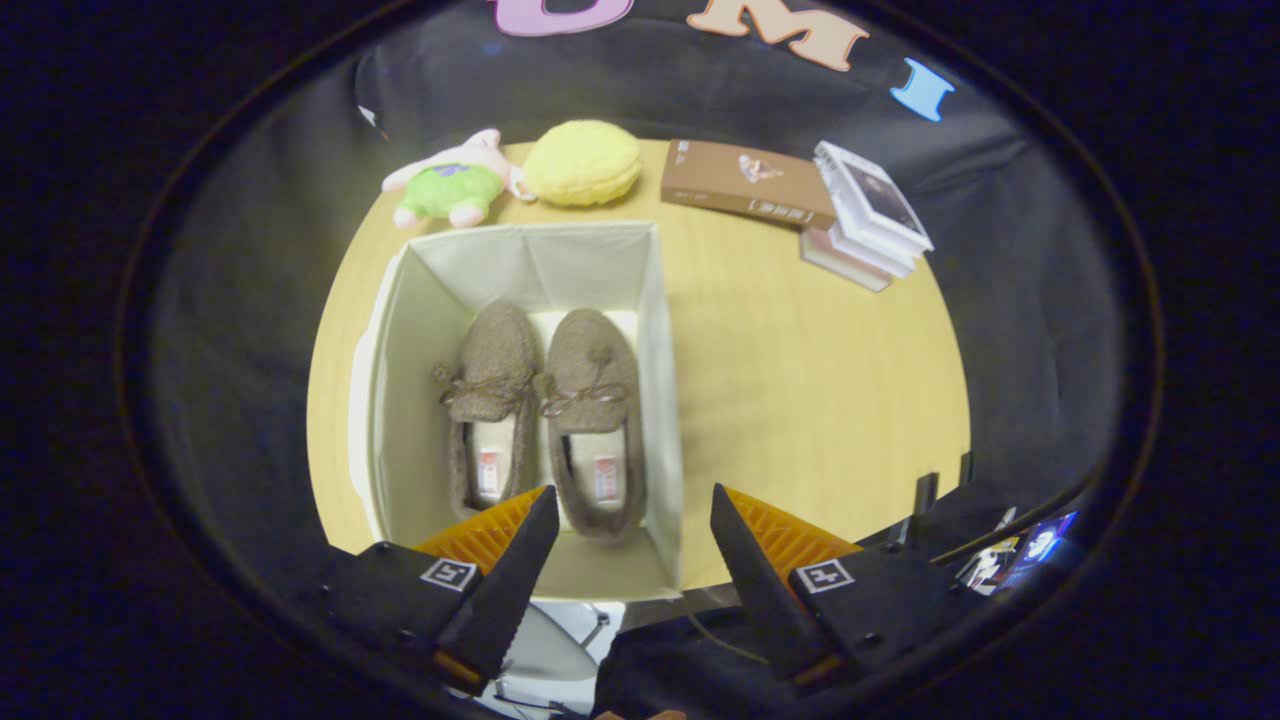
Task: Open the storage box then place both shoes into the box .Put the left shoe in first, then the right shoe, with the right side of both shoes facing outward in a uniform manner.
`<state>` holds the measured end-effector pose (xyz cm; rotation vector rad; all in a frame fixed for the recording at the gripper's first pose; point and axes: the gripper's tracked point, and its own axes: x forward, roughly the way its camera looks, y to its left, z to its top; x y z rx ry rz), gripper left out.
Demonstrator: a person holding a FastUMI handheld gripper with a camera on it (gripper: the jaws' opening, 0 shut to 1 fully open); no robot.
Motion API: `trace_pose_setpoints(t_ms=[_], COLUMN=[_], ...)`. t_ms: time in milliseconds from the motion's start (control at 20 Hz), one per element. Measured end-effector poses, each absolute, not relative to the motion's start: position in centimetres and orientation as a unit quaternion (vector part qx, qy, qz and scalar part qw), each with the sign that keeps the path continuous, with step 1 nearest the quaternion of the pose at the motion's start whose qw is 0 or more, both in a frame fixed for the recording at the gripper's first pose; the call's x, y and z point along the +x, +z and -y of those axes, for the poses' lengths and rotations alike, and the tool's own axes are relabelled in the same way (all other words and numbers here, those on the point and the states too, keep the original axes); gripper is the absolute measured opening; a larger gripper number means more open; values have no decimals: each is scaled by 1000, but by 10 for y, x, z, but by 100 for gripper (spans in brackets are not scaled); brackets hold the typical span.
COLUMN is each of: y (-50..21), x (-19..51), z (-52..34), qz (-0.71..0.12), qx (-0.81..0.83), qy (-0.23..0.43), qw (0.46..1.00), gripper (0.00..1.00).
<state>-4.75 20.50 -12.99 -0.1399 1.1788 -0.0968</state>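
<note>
Inside, both shoes (545, 410) fill the box (665, 400); claw (634, 507) empty, agape.

A round wooden table (800, 400) carries several loose items along its far edge. At far left lies a plush toy (450, 185) in pink with a green body, and just right of it, nearly touching, sits a yellow macaron-shaped cushion (582, 162). Farther right lies a flat brown book (745, 182), its right end beside a small stack of books (865, 220) with a white one on top.
</note>
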Motion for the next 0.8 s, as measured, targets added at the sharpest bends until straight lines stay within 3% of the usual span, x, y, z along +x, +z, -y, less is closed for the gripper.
trace_pose_setpoints(t_ms=[300,800], y=[-65,27], x=[-20,33], z=[-148,1], qz=[-443,-147], qx=[2,35], qy=[-57,-115], qw=[895,982], gripper=[99,99])
